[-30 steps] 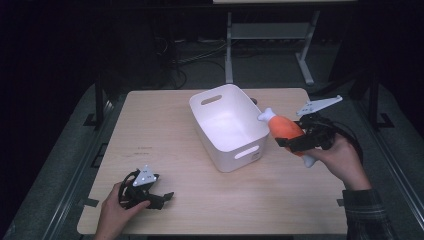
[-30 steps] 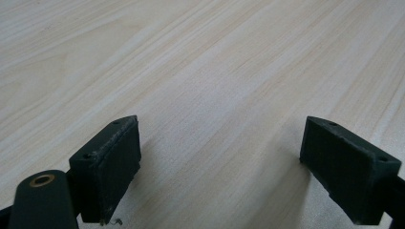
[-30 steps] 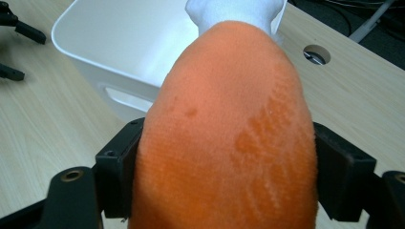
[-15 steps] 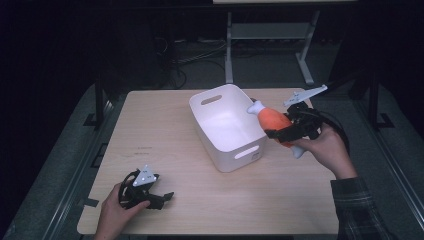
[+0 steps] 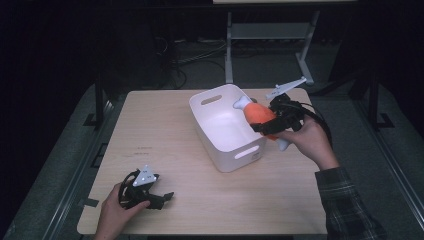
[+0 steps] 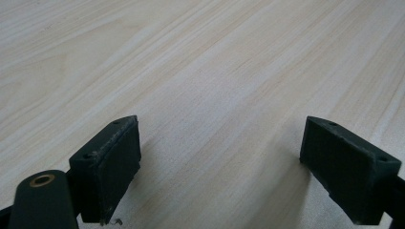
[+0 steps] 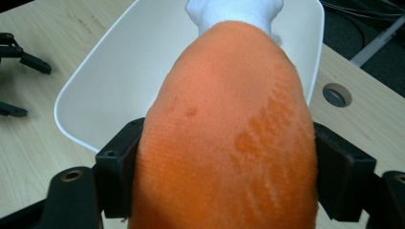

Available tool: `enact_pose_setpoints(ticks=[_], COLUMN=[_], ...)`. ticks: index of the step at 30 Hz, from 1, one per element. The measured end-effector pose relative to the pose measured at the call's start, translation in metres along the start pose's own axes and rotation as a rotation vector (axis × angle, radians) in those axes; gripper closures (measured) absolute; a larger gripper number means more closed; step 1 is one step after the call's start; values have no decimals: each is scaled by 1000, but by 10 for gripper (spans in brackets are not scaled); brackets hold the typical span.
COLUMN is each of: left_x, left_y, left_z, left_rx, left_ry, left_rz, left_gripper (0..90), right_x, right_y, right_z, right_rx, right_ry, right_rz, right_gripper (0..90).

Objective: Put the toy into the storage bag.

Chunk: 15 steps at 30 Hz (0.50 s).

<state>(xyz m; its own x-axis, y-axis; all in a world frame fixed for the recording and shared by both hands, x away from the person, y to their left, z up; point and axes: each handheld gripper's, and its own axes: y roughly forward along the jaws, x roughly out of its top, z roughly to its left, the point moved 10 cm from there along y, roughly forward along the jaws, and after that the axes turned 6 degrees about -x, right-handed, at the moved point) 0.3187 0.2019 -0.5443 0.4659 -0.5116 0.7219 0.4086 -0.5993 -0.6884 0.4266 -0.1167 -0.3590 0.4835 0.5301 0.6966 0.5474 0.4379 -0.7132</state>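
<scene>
My right claw (image 5: 267, 127) is clamped on an orange plush toy (image 5: 260, 116), one black jaw pressed into each flank so the soft body bulges between them. In the right gripper view the toy (image 7: 229, 143) swells up from the jaws and ends in a white tip (image 7: 234, 12) pointing away from me. From the high view, that white tip (image 5: 242, 103) reaches over the right-hand rim of the white bin (image 5: 235, 150), while the orange body sits at or just outside that rim, off the desk. A second white end (image 5: 283, 145) pokes out below my right hand (image 5: 307, 140). The grey plate (image 5: 286, 88) on top of this claw tilts up toward the far right corner.

The bin stands on the desk (image 5: 165, 125) near its middle, slightly right, with a slot handle in its near wall and another in its far wall. Its inside (image 7: 129, 71) looks bare and white beneath the toy.

My left claw (image 5: 160, 199) rests low at the near left corner of the desk, well apart from the bin, held in my left hand (image 5: 116, 212). Its jaws stand wide apart, with plain pale wood grain (image 6: 215, 95) between them, gripping nothing.

Beyond the desk's far edge a metal stand (image 5: 265, 45) and some cables lie on the dark floor.
</scene>
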Motion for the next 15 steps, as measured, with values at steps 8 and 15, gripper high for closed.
enact_pose_setpoints(ticks=[8, 15], left_x=[0, 0], left_y=[0, 0], left_z=[0, 0], left_rx=[0, 0], left_ry=[0, 1], left_rz=[0, 0], left_gripper=[128, 128], right_x=[16, 25], right_y=[15, 26], right_z=[11, 17], right_rx=[16, 23], right_ry=[-11, -8], right_rz=[7, 13], right_gripper=[230, 228])
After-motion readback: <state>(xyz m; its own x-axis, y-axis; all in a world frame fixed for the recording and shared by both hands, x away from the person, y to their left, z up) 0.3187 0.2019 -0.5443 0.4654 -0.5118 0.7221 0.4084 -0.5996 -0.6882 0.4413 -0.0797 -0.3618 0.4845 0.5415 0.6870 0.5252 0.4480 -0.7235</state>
